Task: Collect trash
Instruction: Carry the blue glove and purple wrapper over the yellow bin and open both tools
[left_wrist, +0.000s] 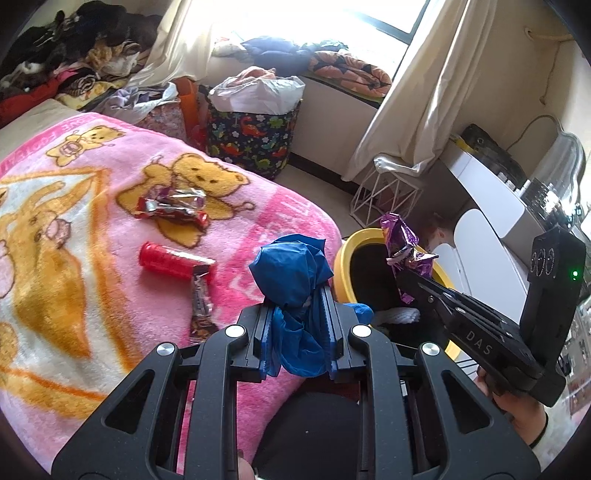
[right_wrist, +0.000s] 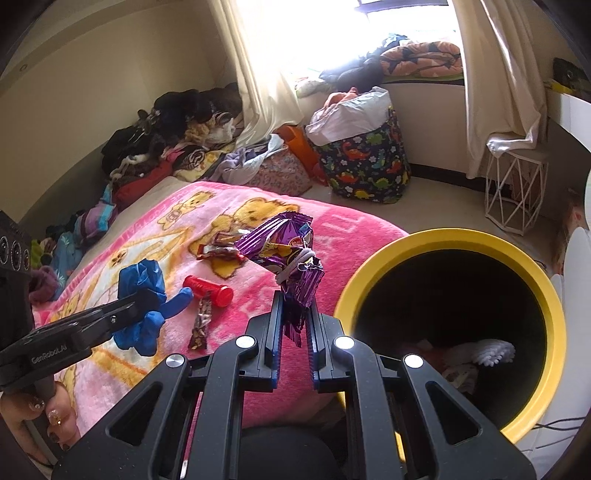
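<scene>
My left gripper (left_wrist: 295, 299) is shut on a crumpled blue plastic bag (left_wrist: 291, 273), held above the edge of the pink bear blanket (left_wrist: 92, 221). It also shows in the right wrist view (right_wrist: 142, 299), with the blue bag (right_wrist: 142, 275). My right gripper (right_wrist: 295, 299) is shut on a purple snack wrapper (right_wrist: 284, 251), just left of the yellow-rimmed bin (right_wrist: 373, 266). In the left wrist view the right gripper (left_wrist: 400, 271) holds the wrapper (left_wrist: 400, 236) over the bin (left_wrist: 341, 258). A red tube (left_wrist: 168, 260), a brown wrapper (left_wrist: 201, 314) and red-silver wrappers (left_wrist: 171, 205) lie on the blanket.
A dinosaur-print basket (left_wrist: 251, 136) with a white bag stands on the floor by the window. A white wire stand (right_wrist: 513, 192) stands by the curtain. Clothes (right_wrist: 166, 136) are piled at the bed's far end. White trash (right_wrist: 491, 350) lies inside the bin.
</scene>
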